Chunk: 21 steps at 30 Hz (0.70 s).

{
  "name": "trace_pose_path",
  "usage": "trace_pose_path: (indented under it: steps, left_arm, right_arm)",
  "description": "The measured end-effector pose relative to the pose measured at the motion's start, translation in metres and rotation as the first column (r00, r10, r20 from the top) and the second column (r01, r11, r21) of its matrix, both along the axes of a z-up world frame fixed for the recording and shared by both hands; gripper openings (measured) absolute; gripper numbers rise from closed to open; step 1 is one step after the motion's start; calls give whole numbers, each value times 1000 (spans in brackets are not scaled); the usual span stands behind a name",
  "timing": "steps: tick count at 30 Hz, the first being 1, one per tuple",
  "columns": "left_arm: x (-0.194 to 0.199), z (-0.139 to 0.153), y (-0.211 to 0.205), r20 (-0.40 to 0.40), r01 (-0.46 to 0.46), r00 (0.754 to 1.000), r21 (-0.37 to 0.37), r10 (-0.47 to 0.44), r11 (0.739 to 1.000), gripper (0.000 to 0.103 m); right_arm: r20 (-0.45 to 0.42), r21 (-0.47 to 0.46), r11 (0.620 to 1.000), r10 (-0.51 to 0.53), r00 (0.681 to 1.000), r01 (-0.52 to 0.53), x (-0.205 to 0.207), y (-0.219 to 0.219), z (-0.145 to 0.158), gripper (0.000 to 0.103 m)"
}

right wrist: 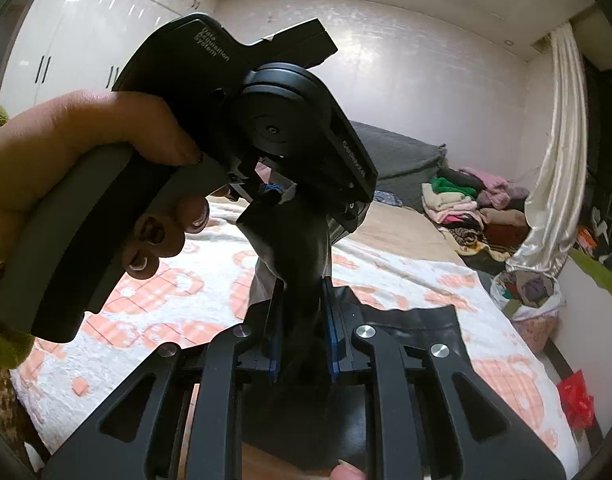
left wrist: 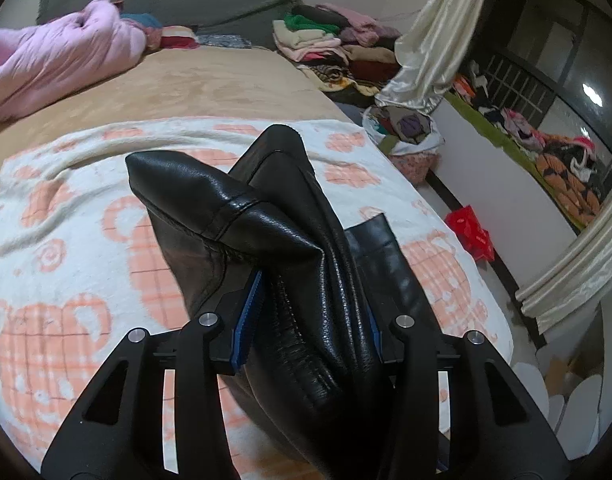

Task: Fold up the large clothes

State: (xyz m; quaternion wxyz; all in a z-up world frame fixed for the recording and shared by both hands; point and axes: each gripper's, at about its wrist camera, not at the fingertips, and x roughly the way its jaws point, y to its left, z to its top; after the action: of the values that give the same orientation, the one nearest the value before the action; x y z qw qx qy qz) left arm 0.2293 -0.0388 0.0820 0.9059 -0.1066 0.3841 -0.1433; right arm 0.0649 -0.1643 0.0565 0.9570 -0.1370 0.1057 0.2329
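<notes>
Black leather garment (left wrist: 290, 240) bunched, lifted off bed (left wrist: 234, 84), long axis running away from both cams over peach-print blanket (left wrist: 66, 240). Wedged betw. blue pads of left hand-held gripper (left wrist: 306, 320), clamped on thick fold. Right hand-held gripper (right wrist: 302, 344) nearly closed, pinching thin strip of same garment, just below left one. Both equally near; rest hangs toward bed, flat panel (right wrist: 417, 320) draped on blanket.

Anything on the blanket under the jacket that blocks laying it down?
Nothing visible. Both grippers, left and right, hold the black jacket above the patterned blanket; the pink quilt and clothes pile lie farther up the bed.
</notes>
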Motion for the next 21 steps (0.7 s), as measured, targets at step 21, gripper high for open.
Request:
trace_pose_path:
  steps: [21]
  left_arm:
    - [36, -19, -96, -60, 92, 994, 94, -86, 991, 40]
  right_arm:
    - [-80, 132, 985, -101, 992, 111, 8, -74, -22, 16]
